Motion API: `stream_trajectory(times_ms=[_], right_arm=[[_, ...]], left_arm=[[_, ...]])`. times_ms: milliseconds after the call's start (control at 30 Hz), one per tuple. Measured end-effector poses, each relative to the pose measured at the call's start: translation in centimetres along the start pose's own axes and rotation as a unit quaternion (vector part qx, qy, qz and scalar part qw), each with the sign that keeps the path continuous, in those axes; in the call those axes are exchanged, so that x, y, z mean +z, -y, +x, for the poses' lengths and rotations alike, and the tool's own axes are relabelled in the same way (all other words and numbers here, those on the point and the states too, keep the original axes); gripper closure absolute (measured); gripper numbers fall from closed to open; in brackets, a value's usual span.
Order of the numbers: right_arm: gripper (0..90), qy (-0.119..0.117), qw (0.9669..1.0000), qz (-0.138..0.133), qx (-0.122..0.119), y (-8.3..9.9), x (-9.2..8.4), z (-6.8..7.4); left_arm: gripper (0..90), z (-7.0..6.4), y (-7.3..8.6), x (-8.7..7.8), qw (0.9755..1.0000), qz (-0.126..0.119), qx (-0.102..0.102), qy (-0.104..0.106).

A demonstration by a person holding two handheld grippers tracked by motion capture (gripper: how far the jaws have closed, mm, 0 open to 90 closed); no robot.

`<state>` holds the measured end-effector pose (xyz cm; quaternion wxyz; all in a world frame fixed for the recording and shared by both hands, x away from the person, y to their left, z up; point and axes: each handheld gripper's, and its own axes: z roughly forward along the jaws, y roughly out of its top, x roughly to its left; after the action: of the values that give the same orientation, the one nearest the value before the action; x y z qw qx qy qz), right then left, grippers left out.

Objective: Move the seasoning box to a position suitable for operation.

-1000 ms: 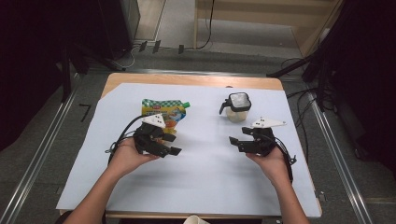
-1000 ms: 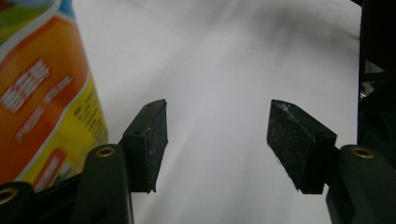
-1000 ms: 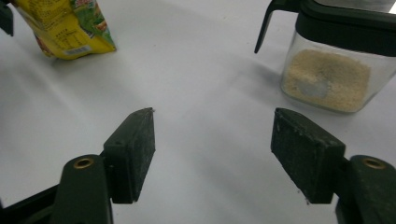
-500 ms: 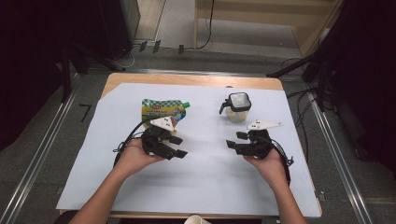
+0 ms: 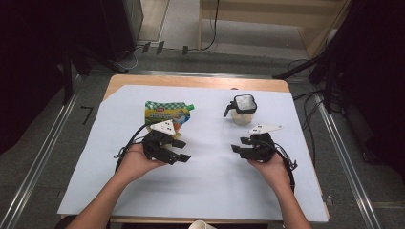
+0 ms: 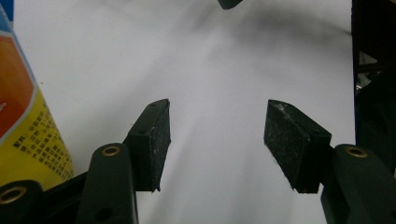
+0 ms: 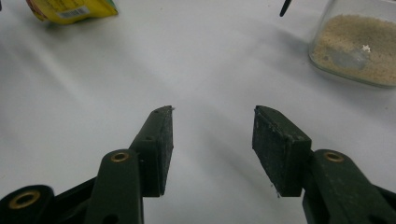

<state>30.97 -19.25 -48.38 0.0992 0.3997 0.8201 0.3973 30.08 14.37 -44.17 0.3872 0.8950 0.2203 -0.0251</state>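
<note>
Grippers lay apart on the bench (image 5: 215, 191) — left gripper (image 5: 180, 150) open beside the pouch (image 5: 168, 113), right gripper (image 5: 240, 144) just narrowing, empty — near the jar (image 5: 242, 109).

Flat pouch (image 5: 168, 113) — upright jar (image 5: 242, 109), apart
</note>
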Motion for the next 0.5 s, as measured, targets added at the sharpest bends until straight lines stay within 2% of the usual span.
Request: stream_trajectory(times_ms=[67, 233, 500], right_arm=[[49.3, 0.000, 1.0000, -0.004, -0.002, -0.02, -0.01, 0.03], [51.6, -0.008, 0.9997, -0.020, 0.015, -0.16, -0.28, -0.08], [51.5, -0.001, 0.9990, -0.038, 0.024, -0.28, -0.42, -0.37]], left_arm=[[41.8, -0.06, -0.03, 0.12, 1.0000, 0.005, 0.003, 0.003], [42.3, -0.19, -0.09, 0.07, 1.0000, 0.002, 0.006, 0.006], [42.4, -0.16, -0.19, -0.12, 1.0000, 0.001, 0.001, 0.005]])
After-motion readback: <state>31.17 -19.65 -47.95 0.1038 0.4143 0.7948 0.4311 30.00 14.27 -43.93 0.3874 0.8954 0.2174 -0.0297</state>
